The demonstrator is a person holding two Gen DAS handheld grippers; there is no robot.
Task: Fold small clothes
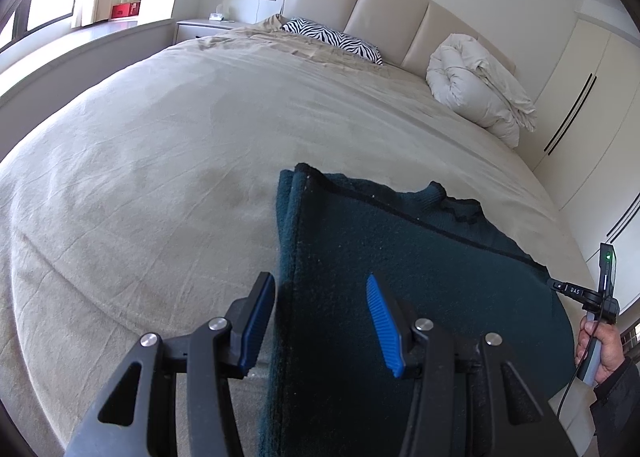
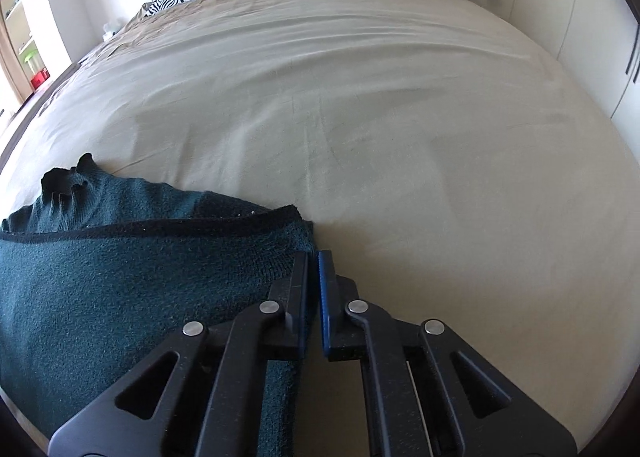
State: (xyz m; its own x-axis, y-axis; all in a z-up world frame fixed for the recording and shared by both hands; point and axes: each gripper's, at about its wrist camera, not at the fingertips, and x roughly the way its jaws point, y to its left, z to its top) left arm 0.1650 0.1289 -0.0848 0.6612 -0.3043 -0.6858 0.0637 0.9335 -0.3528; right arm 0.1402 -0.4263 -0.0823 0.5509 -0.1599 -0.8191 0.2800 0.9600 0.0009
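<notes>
The left gripper (image 1: 320,321) was held wide open, its blue pads (image 1: 382,327) astride the left edge of a dark green sweater (image 1: 400,257) spread on the beige bed (image 1: 160,177). The right gripper (image 2: 313,297) was nearly closed at the sweater's right corner; whether cloth was pinched could not be told. A zebra pillow (image 1: 336,39) and a white duvet (image 1: 476,85) lay by the padded headboard (image 1: 384,5).

Dark teal knitted sweater (image 2: 100,257): we lose its lower part below both frames. Black right gripper (image 2: 313,269): whether its nearly closed blue-padded jaws pinch the sweater's edge, we cannot tell.
</notes>
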